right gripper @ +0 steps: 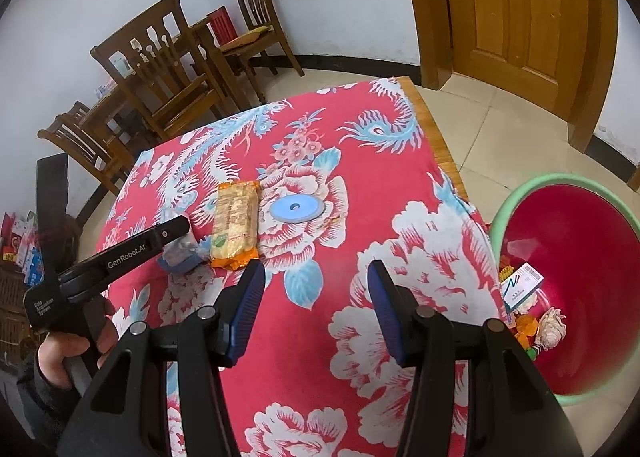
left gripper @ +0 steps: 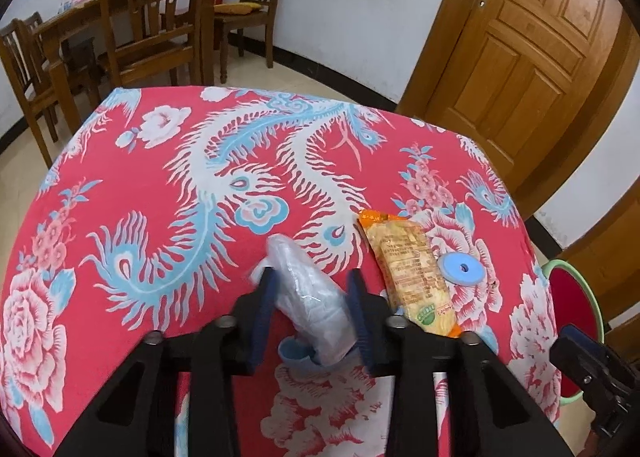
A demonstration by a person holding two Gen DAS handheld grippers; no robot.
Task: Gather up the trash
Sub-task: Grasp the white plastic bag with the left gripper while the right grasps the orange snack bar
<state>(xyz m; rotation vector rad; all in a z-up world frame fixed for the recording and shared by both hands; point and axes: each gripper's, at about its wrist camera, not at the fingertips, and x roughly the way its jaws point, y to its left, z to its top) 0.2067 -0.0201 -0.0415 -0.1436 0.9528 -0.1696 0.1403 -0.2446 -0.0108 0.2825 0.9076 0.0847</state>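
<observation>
A crumpled clear plastic wrapper with a blue end [left gripper: 308, 297] lies on the red patterned tablecloth [left gripper: 160, 185] between the fingers of my left gripper [left gripper: 312, 277], which is open around it. It shows partly in the right wrist view [right gripper: 182, 253], behind the left gripper. An orange snack packet [left gripper: 412, 273] [right gripper: 236, 221] lies just right of it. A pale blue round disc [left gripper: 462, 267] [right gripper: 296, 208] sits beside the packet. My right gripper [right gripper: 316, 277] is open and empty above the tablecloth [right gripper: 360, 185]. The red bin with a green rim [right gripper: 580, 281] stands on the floor to the right.
The bin holds a white card, orange scraps and crumpled paper [right gripper: 554, 327]. The table's right edge [right gripper: 440, 145] drops to the tiled floor. Wooden chairs [left gripper: 156, 13] and a table stand beyond the far edge. A wooden door [left gripper: 520, 49] is at the back right.
</observation>
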